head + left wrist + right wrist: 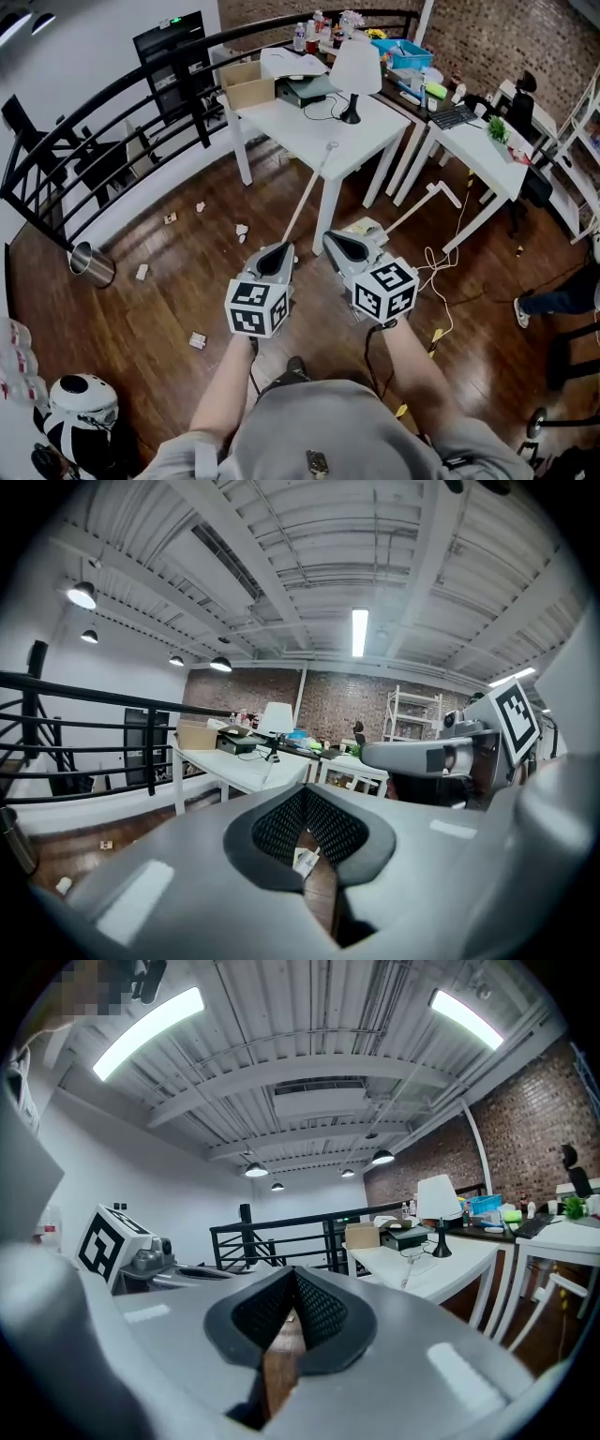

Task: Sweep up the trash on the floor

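a wide wooden floor [141, 319] lies open to the left, bounded by a curved black railing [112, 98]; a white counter [300, 127] closes off the space ahead. a broom [309, 192] leans on the counter's edge, with a dustpan [367, 228] on the floor near it to the right. the left hand-held gripper [277, 251] and right hand-held gripper [336, 242] sit side by side just short of these, each with jaws pressed together on nothing. the trash [242, 230] is small pale scraps, scattered well apart across the left floor.
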Available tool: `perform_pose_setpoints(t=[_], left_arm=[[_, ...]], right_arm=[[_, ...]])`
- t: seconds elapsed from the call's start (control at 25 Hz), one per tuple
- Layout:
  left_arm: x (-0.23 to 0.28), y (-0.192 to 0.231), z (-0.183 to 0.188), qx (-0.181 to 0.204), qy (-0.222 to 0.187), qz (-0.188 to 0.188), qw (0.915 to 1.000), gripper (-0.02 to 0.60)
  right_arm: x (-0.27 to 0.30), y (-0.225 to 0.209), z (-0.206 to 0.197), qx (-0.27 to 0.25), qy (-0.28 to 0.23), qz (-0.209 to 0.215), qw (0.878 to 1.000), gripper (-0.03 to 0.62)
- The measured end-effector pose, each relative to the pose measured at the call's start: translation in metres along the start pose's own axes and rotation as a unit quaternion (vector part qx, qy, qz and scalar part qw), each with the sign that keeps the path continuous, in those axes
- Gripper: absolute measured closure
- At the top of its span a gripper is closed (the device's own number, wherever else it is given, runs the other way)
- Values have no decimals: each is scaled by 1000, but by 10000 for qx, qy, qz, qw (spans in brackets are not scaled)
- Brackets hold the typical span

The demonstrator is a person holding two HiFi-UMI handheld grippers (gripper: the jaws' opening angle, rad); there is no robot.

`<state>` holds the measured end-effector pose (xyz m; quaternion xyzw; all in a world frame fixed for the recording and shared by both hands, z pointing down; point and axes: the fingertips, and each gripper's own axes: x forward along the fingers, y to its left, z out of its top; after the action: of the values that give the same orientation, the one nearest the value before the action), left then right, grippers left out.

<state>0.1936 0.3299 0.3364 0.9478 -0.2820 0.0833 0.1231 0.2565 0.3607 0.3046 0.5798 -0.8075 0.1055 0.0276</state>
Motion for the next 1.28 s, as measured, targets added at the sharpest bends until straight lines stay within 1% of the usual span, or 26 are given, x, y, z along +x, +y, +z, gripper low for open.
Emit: perform_pose_setpoints(t=[0.12, 0.32, 0.44, 0.68, 0.84, 0.96, 1.12, 1.28], left_arm=[[24, 18, 4, -32, 23, 0, 10000, 574], [60, 50, 9, -61, 20, 159, 9999, 575], [89, 66, 16, -32, 42, 301, 9995, 574], [147, 90, 34, -67, -31, 758, 9971, 574], [188, 105, 48, -157, -122, 1182, 9928, 574], [216, 111, 59, -206, -176, 1428, 9894, 574], [242, 117, 71, -256, -228, 1664, 9855, 574], [259, 118, 72, -290, -164, 1703, 9848, 574]], right_arm=[[25, -20, 1, 7, 75, -13, 10000, 594], [71, -49, -3, 38, 237, 131, 9996, 594], [101, -70, 4, 5, 227, 359, 9991, 594], [151, -123, 27, -121, 198, 911, 9956, 594], [176, -156, 38, -269, 245, 1343, 9903, 594], [190, -183, 42, -297, 290, 1589, 9864, 594], [203, -210, 43, -296, 419, 1781, 9827, 594], [210, -226, 45, -257, 458, 1829, 9817, 594]])
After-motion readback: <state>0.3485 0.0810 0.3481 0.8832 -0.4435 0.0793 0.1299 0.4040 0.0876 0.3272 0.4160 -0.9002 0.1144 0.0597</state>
